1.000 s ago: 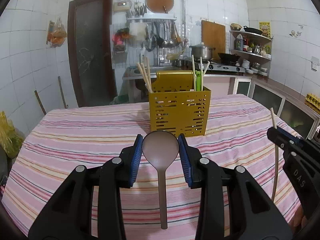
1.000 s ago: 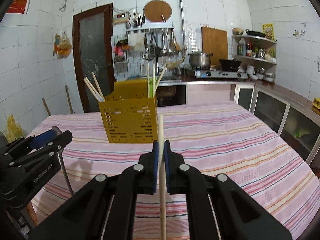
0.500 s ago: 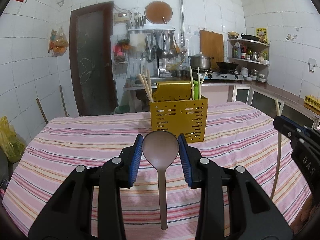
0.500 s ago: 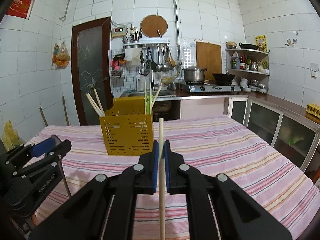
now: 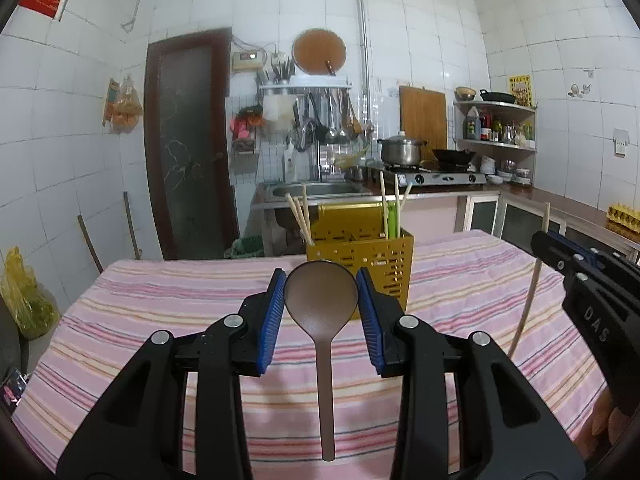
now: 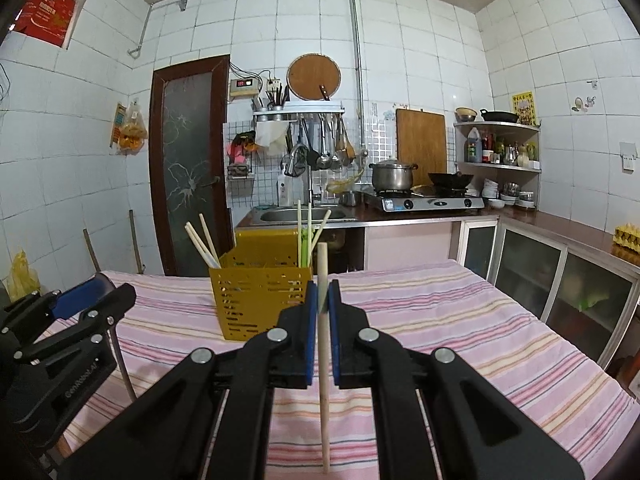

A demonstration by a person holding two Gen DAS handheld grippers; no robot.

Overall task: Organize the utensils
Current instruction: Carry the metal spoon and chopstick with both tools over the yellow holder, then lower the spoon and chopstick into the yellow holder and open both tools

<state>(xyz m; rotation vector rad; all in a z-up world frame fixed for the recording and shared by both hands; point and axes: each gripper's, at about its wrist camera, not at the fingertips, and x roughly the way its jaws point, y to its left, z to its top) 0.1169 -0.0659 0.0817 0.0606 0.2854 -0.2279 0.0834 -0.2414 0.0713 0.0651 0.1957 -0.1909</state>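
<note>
Left gripper (image 5: 321,307) clamped on spoon (image 5: 321,304) bowl, handle hanging down. Right gripper (image 6: 322,312) pinching chopstick (image 6: 323,344), upright. Yellow caddy (image 5: 362,266) dead ahead, far side of table (image 5: 160,300). Approach from above, keep both vertical, drop chopstick beside the others, spoon into a free slot.

"das" on right gripper (image 5: 552,246)

Behind the striped surface (image 6: 460,320): dark door (image 6: 188,160) at left, steel pot (image 6: 392,176) and black wok (image 6: 450,179) on the stove (image 6: 432,202), wooden board (image 6: 421,140) leaning against tiles, ladles (image 6: 324,140) hanging above the sink (image 6: 300,214).
</note>
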